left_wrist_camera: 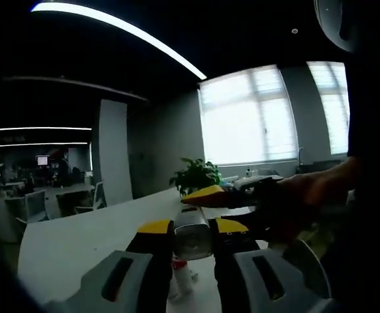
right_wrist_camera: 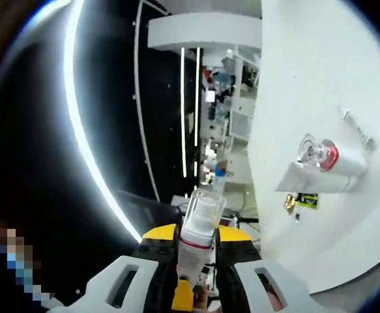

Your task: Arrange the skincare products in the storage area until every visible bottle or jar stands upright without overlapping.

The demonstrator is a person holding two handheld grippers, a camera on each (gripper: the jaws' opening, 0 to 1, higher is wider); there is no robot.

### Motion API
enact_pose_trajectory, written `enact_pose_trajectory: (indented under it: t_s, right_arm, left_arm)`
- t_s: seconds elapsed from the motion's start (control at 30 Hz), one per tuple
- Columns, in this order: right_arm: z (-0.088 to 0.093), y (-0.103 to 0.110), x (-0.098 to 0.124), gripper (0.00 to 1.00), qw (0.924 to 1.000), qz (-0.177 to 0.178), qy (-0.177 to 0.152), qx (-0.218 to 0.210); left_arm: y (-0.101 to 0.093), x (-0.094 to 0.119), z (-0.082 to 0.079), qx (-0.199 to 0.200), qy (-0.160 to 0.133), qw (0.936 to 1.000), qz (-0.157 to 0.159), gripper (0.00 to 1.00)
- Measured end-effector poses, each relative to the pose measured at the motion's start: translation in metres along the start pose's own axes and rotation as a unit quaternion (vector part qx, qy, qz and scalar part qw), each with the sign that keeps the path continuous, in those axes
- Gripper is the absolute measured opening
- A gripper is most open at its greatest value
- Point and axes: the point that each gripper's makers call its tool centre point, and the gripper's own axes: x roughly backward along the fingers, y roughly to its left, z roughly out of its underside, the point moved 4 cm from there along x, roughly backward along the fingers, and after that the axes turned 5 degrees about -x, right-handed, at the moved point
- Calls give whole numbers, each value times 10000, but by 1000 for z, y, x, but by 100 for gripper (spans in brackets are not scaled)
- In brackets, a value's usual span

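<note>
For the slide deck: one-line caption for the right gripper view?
Right gripper shut on a clear-capped bottle, with more skincare items on the white table beyond.

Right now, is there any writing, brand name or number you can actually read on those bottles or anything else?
None can be read.
Bottle in the left hand-held gripper: no lettering legible.
Clear-capped bottle in the right hand-held gripper: no print visible.
Small yellow-and-black tag on the white table: print too small and blurred.
Distant screen: too blurred.

Bottle between the right tongs, another bottle lying on the table, potted plant behind.
</note>
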Motion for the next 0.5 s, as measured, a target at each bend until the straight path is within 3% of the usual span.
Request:
enact_pose_trajectory:
  t_s: [0.2,0.4,0.5]
  right_arm:
    - [-2,6,0,12,9995,-89,85,282]
    - [-10,16,-1,11,9980,-319,30,545]
    - [-9,24,-1,11,9923,-605,266,1050]
  left_arm:
    - [0,0,1,63,22,10000,71,19]
    - [2,2,-4,404,-192,9988,180,21]
    - [2,3,-4,652,-241,9972,289,23]
